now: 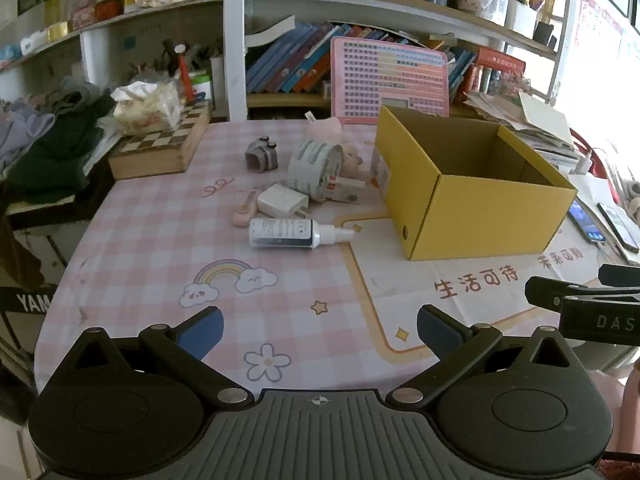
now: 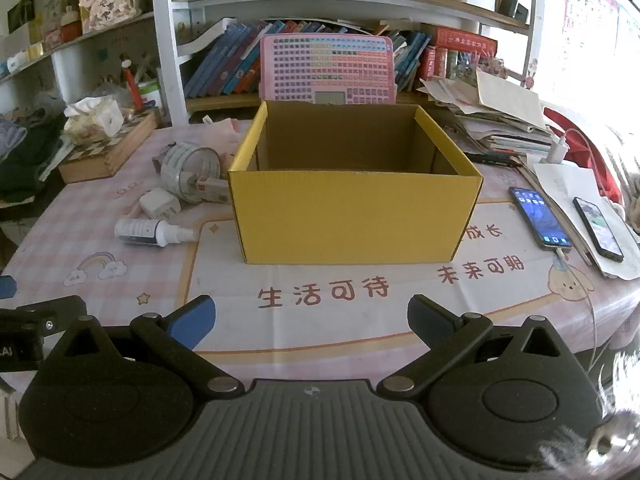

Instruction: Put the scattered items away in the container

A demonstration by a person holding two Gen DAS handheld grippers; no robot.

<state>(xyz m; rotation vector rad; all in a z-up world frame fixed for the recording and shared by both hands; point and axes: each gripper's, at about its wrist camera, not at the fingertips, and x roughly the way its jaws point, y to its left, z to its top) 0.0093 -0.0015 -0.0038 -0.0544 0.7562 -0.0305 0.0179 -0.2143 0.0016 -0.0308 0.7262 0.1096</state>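
An open yellow cardboard box (image 1: pixel 480 212) (image 2: pixel 356 216) stands on the table, its inside showing nothing. Left of it lie a white spray bottle (image 1: pixel 294 233) (image 2: pixel 150 233), a white charger plug (image 1: pixel 282 200) (image 2: pixel 159 204), a roll of printed tape (image 1: pixel 316 168) (image 2: pixel 191 170), a small red-and-white box (image 1: pixel 344 187) (image 2: pixel 212 190), a pink clip-like item (image 1: pixel 245 210), a grey toy (image 1: pixel 262 155) and a pink plush (image 1: pixel 352 156). My left gripper (image 1: pixel 320 334) hovers open near the table's front edge, well short of the bottle. My right gripper (image 2: pixel 312 326) hangs open before the box.
Two phones (image 2: pixel 540 218) lie right of the box on cables and paper. A chessboard box (image 1: pixel 164 148) with a tissue bag sits back left, a pink keyboard toy (image 2: pixel 326 68) behind the box. Paper stacks (image 2: pixel 504 120) crowd the back right. Bookshelves rise behind.
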